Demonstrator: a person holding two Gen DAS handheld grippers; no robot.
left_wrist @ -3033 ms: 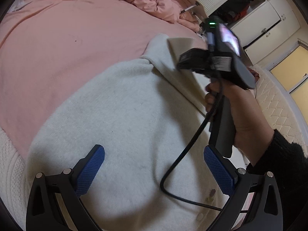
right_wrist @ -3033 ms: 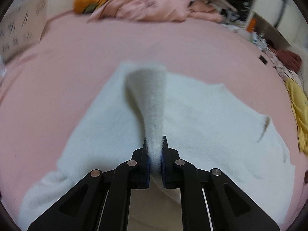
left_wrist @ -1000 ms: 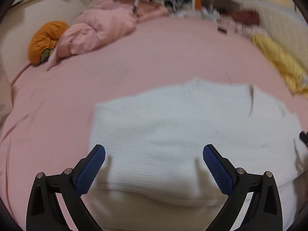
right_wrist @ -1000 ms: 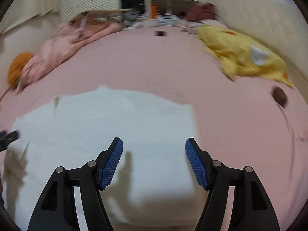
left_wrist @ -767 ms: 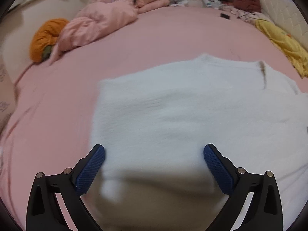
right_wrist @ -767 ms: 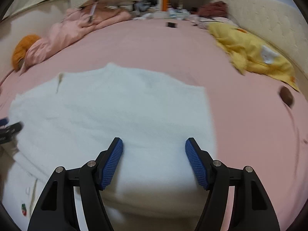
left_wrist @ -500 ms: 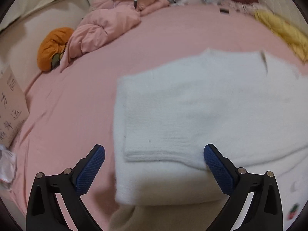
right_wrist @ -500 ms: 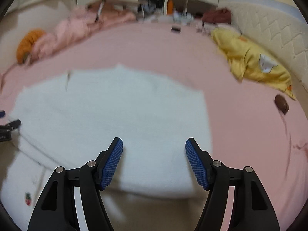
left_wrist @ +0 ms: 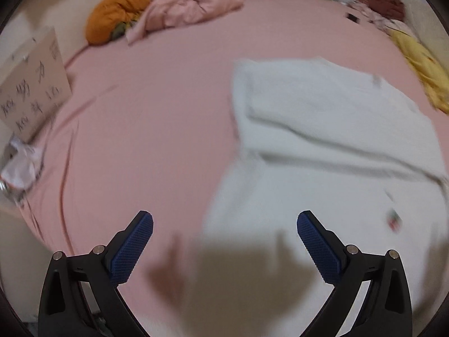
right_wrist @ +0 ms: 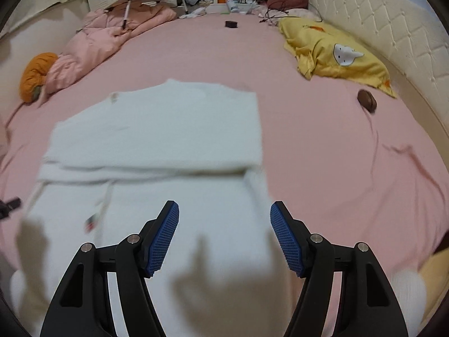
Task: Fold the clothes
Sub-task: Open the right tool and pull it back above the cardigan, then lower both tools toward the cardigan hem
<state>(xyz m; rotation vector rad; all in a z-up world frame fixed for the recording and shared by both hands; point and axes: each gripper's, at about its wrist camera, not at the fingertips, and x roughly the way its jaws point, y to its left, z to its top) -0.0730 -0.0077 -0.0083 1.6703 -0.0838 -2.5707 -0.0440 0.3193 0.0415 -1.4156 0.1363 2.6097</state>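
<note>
We see the left gripper (left_wrist: 224,241) spread wide and empty above the pink bedsheet (left_wrist: 157,118), with the folded white cardigan (left_wrist: 331,129) at its 2 o'clock. The right gripper (right_wrist: 224,233) is likewise spread, gripping nothing, the cardigan lying flat at its 12 o'clock.

A white sweater (right_wrist: 157,137) lies on a pink bedsheet (right_wrist: 322,154), with a yellow pillow (right_wrist: 331,47), orange cushion (left_wrist: 115,14) and blue-padded black grippers.

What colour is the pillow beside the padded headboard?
Yellow, with a small white patch; the pillow shows best in the right wrist view.
</note>
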